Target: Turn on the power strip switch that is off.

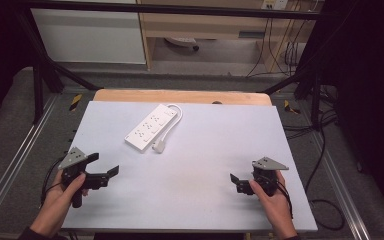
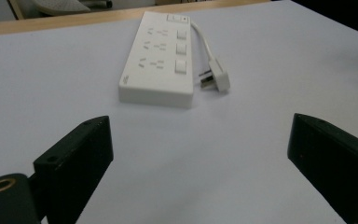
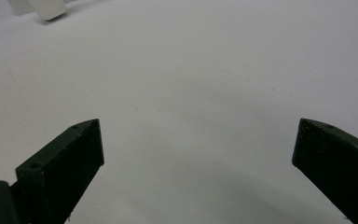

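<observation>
Presently: power strip (image 1: 151,127) untouched on tabletop (image 1: 195,165); left gripper (image 1: 103,166) and right gripper (image 1: 236,183) gaping, empty; approach likely next.

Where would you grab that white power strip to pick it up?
Probably across the narrow width of the power strip, near its middle, coming from above. It lies flat, long and slim, so open jaws span its long sides. The left gripper faces it.

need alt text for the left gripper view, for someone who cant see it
A white power strip lies on a pale table, its cord curling back so the plug rests beside it. The left gripper points toward it, its two black jaws wide open and holding nothing.
</observation>
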The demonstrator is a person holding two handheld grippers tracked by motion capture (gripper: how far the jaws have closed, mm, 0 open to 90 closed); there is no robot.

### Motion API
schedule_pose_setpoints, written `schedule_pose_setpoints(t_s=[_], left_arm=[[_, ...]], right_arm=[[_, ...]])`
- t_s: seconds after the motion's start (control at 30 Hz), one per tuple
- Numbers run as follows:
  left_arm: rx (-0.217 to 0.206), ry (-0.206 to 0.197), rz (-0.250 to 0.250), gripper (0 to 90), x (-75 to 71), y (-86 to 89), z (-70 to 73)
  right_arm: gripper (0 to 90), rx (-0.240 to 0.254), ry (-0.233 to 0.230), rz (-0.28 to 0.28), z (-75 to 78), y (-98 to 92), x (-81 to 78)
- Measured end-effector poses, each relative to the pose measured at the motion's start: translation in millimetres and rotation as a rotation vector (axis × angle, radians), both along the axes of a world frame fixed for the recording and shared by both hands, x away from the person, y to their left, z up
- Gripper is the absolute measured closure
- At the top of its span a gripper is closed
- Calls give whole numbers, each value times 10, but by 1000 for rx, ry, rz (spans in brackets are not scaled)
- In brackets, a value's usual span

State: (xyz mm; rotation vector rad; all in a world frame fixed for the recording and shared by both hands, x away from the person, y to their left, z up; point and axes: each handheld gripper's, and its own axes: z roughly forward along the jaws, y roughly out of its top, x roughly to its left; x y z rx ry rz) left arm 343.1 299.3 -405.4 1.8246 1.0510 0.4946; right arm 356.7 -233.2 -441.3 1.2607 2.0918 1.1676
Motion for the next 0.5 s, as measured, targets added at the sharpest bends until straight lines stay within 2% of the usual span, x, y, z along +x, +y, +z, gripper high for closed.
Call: schedule_pose_setpoints(t_s=[0.03, 0.13, 0.27, 0.37, 0.43, 0.5], left_arm=[[0, 0, 0, 69, 0, 0, 0], [6, 20, 8, 69, -61, 51, -131], [5, 61, 20, 77, -106, 71, -271], [30, 87, -3, 80, -146, 33, -330], [35, 80, -15, 80, -174, 1, -324], [44, 76, -24, 77, -178, -22, -326]], right_arm=[[25, 1, 0, -1, 0, -3, 2], [25, -1, 2, 0, -3, 2, 4], [26, -7, 2, -5, -8, 11, 6], [32, -24, 0, -35, -22, -4, 17], [30, -41, 6, -66, -36, -23, 37], [30, -92, 27, -112, -76, -35, 80]])
